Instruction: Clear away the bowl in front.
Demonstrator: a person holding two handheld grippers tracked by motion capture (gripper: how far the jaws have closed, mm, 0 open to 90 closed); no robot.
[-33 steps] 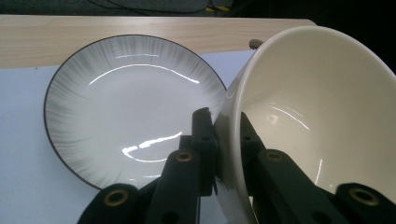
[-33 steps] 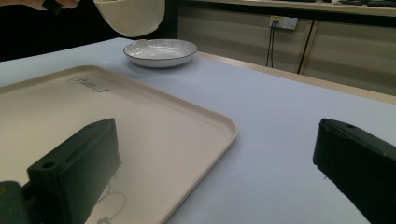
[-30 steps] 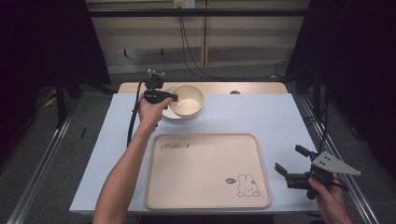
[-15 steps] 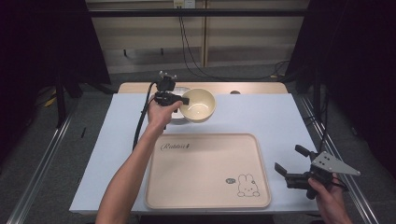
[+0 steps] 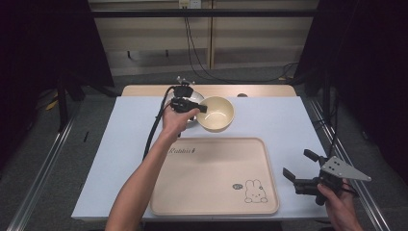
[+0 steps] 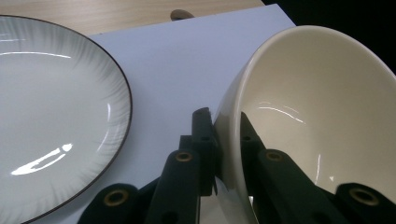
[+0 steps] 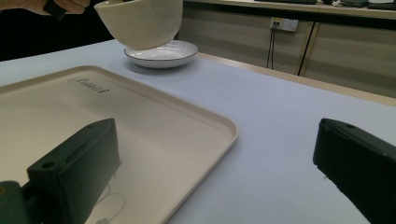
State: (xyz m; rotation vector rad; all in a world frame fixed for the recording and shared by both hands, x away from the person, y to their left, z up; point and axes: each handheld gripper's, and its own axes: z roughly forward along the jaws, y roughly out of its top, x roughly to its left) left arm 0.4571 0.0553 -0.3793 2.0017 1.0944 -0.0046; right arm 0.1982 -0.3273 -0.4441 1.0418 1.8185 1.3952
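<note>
A cream bowl (image 5: 217, 113) hangs in the air above the far part of the table, tilted, with my left gripper (image 5: 201, 108) shut on its left rim. In the left gripper view one jaw sits outside the bowl (image 6: 322, 121) wall and the other inside. A white plate (image 5: 190, 100) with a dark rim (image 6: 51, 107) lies on the table just left of the bowl. In the right gripper view the bowl (image 7: 140, 23) floats above the plate (image 7: 161, 53). My right gripper (image 5: 301, 169) stands open at the near right, beside the tray, holding nothing.
A large cream tray (image 5: 214, 175) with a rabbit drawing (image 5: 252, 190) lies on the white table cover (image 5: 284, 120) in front of me. A black cable (image 5: 154, 127) trails from the left gripper. Bare wood (image 5: 260, 90) shows along the table's far edge.
My left gripper has lifted the bowl and carried it to the right, off the plate. The right gripper has stayed still.
</note>
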